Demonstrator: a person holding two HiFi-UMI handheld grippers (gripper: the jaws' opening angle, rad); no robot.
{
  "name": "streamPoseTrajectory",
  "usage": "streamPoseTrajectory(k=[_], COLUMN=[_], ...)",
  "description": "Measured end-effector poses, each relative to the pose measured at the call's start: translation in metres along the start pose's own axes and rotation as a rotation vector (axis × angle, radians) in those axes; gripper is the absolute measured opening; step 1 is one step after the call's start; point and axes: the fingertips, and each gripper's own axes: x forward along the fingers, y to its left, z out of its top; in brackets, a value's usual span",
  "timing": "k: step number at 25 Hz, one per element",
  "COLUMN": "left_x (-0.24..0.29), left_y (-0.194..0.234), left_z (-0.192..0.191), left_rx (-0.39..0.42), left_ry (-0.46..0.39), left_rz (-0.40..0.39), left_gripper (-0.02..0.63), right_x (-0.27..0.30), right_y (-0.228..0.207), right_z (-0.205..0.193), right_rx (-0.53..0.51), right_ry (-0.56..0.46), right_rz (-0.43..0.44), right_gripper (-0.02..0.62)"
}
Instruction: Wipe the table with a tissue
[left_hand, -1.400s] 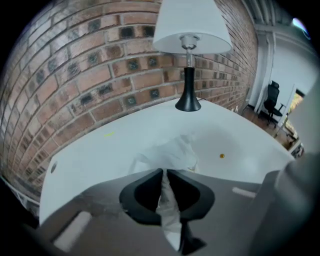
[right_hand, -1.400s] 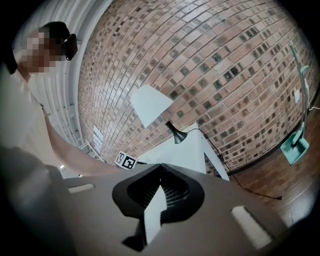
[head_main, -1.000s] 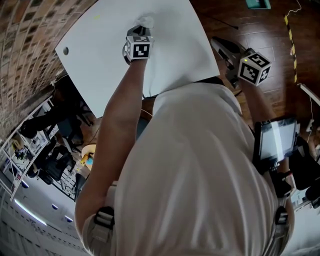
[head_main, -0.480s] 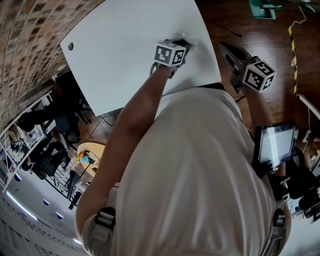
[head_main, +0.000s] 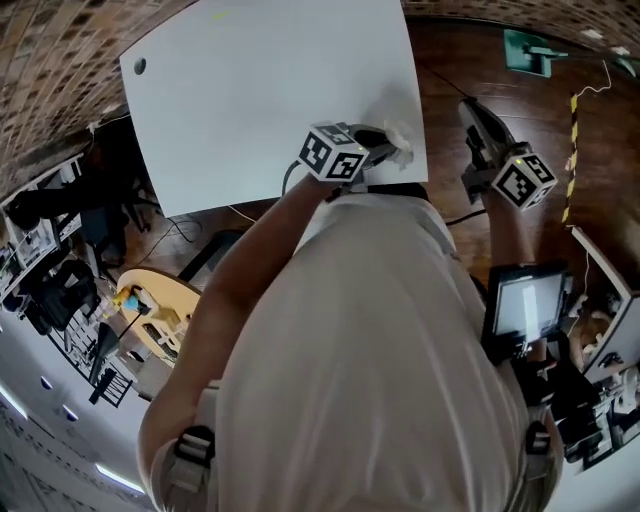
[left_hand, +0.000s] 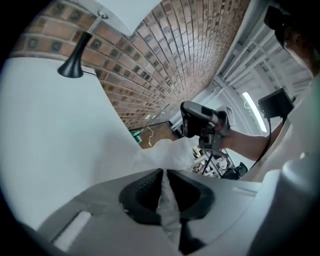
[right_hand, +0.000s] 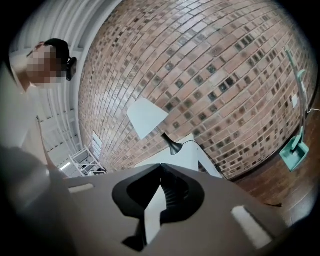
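Observation:
A crumpled white tissue (head_main: 401, 141) lies on the white table (head_main: 260, 90) close to its near right corner. My left gripper (head_main: 380, 140) is shut on it. In the left gripper view the tissue (left_hand: 168, 156) is pinched between the dark pads and bunches out ahead onto the table (left_hand: 50, 130). These jaws have just been opening slightly, with the tissue still between them. My right gripper (head_main: 476, 118) hovers over the wooden floor to the right of the table, shut with nothing in it (right_hand: 160, 168). The left gripper view also catches the right gripper (left_hand: 201, 121).
A black lamp stand (left_hand: 74, 62) stands at the table's far end beside the brick wall (head_main: 60, 60). The table has a small dark hole (head_main: 139, 66) near its far left corner. A green dustpan (head_main: 530, 45) lies on the floor (head_main: 470, 60). A tablet (head_main: 525, 305) hangs at the person's right side.
The left gripper has dragged the tissue across the table from the far middle toward the near right corner. The right gripper has shifted slightly beside the table.

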Motion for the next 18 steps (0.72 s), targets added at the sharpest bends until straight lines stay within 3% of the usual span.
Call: streamPoseTrajectory(k=[5,12,15,18], left_x=[-0.064,-0.17,-0.213,-0.243], left_y=[0.03,0.048,0.038,0.027], left_z=[-0.017,-0.024,-0.036,-0.053], left_rx=[-0.078,-0.045,-0.016,0.012], left_ry=[-0.176,-0.466,-0.562,-0.642], left_rz=[0.2,0.396,0.429,0.413], left_gripper=[0.031,0.031,0.031,0.032], right_x=[0.029,0.06,0.067,0.078], right_y=[0.044,0.119,0.156,0.189], right_z=[-0.019,-0.05,-0.071,-0.091], right_rx=[-0.015,-0.124,-0.182,-0.227], right_ry=[0.029,0.1,0.138,0.168], right_rz=[0.104,0.241,0.29,0.328], right_gripper=[0.008,0.008,0.008,0.008])
